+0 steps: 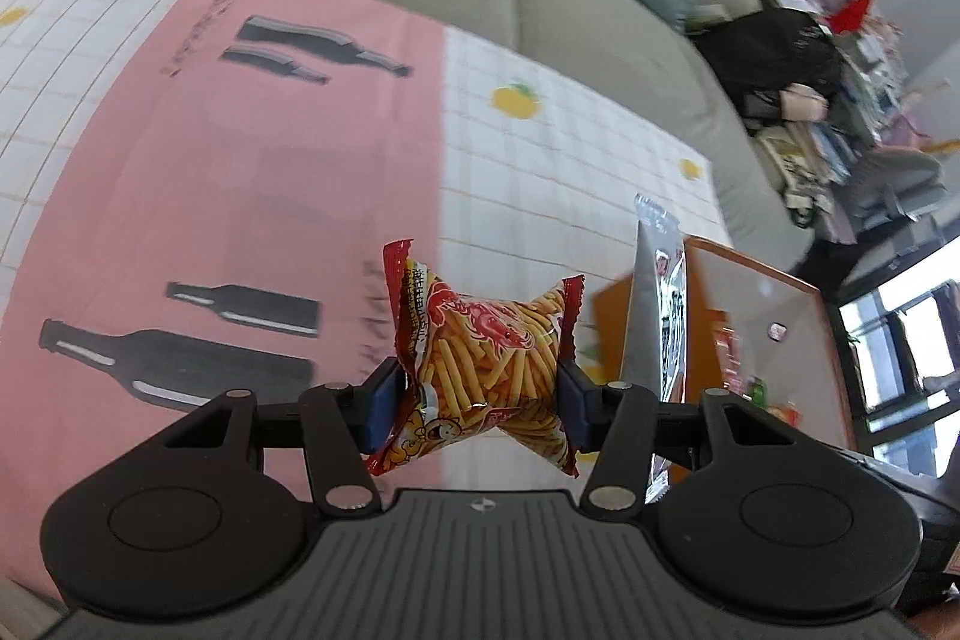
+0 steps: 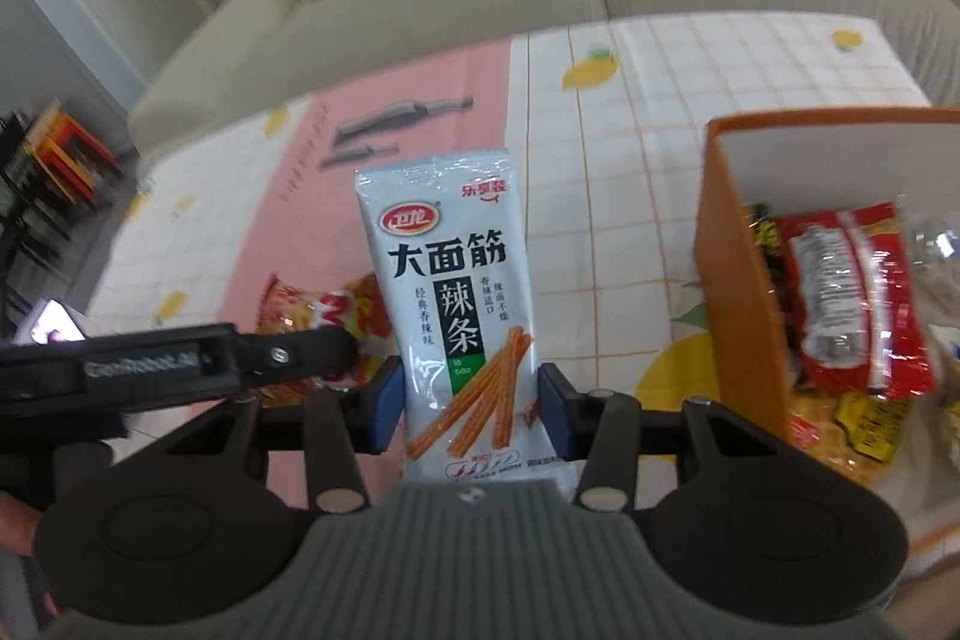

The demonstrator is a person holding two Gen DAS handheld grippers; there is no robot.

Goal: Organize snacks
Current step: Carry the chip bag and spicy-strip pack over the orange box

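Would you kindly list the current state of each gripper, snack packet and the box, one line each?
Left gripper: shut on the shrimp-stick packet.
Shrimp-stick packet: held off the table, pinched at its middle.
Right gripper: shut on the white spicy-strip packet.
White spicy-strip packet: held upright, sealed.
Orange box: open-topped, already holding several packets.
Red packet: lying in the box.

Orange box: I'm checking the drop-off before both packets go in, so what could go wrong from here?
1. The box already holds red packets; two more may pile up or spill.
2. The left gripper pinches the shrimp sticks hard; they may crush.
3. The grippers sit close, so the right gripper with its white packet may bump the left.
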